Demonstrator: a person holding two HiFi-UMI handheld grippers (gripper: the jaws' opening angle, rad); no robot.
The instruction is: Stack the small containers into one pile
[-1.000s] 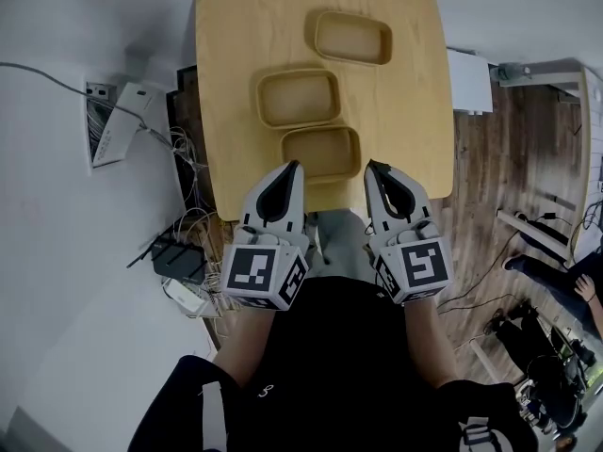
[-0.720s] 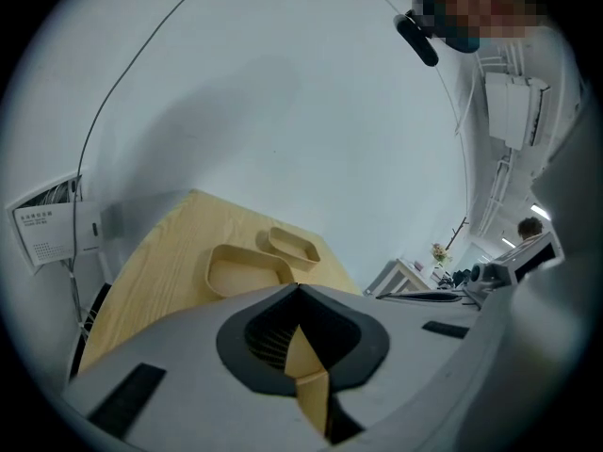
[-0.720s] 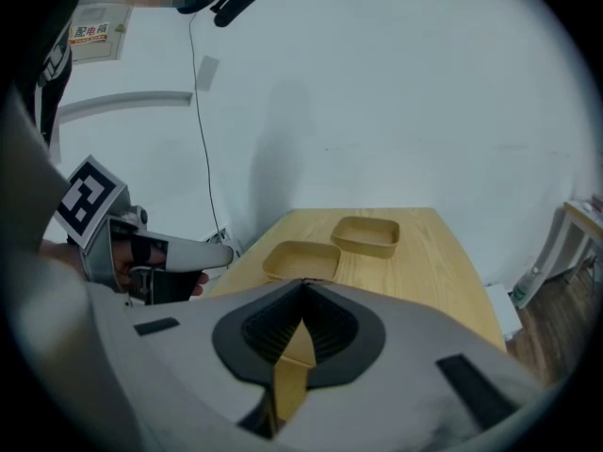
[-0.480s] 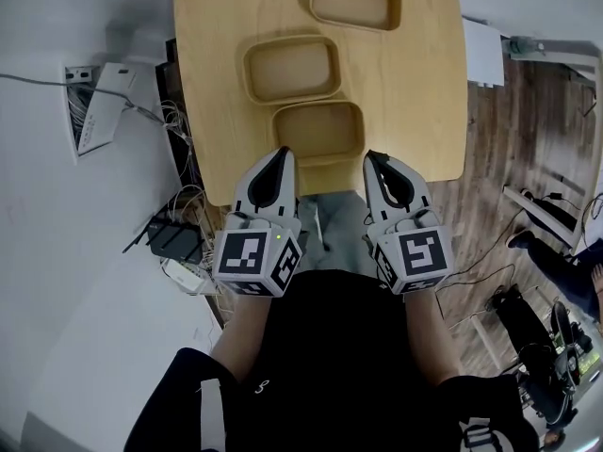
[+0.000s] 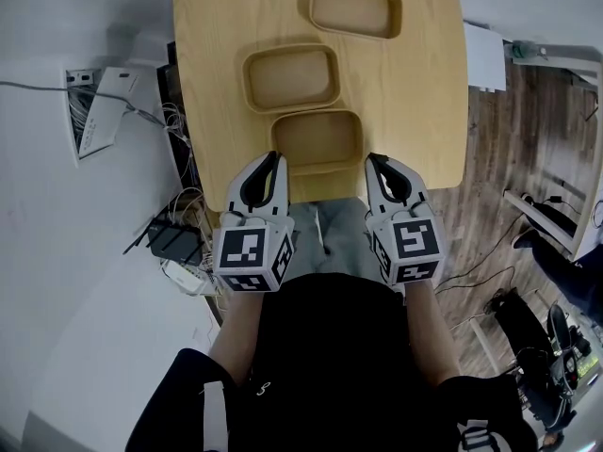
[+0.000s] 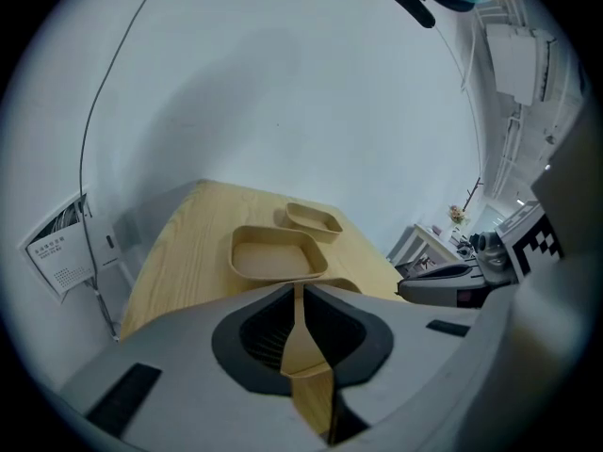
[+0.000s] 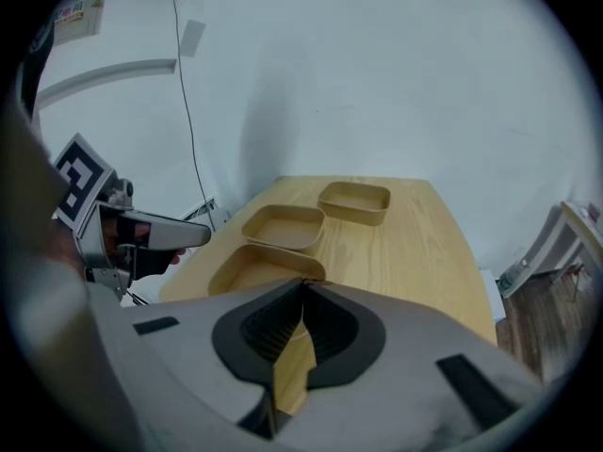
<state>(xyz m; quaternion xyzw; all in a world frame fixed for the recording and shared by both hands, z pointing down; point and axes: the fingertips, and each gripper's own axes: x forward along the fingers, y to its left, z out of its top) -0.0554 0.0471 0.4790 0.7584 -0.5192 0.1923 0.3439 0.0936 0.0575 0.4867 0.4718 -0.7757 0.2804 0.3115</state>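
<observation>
Three shallow tan containers lie in a row on the wooden table (image 5: 419, 111): a near one (image 5: 317, 141), a middle one (image 5: 291, 76) and a far one (image 5: 353, 8). None sits inside another. My left gripper (image 5: 265, 168) hangs over the table's front edge at the near container's left corner. Its jaws are opening, a narrow slit shows between them and nothing is in it. My right gripper (image 5: 380, 169) is shut and empty at the near container's right corner. The left gripper view shows the middle container (image 6: 273, 252) and the far container (image 6: 314, 218) beyond the left gripper (image 6: 300, 288). The right gripper view has the near container (image 7: 259, 269) just ahead of the right gripper (image 7: 303, 281).
Left of the table, a tangle of cables and a black box (image 5: 174, 243) lie on the floor, with a white leaflet (image 5: 99, 116) nearby. A white cabinet (image 5: 480, 55) stands to the table's right on the wood floor. A person (image 5: 570, 266) is at the far right edge.
The table and containers have come closer in the head view. Both grippers now flank the near container's front corners. The left jaws have parted slightly.
</observation>
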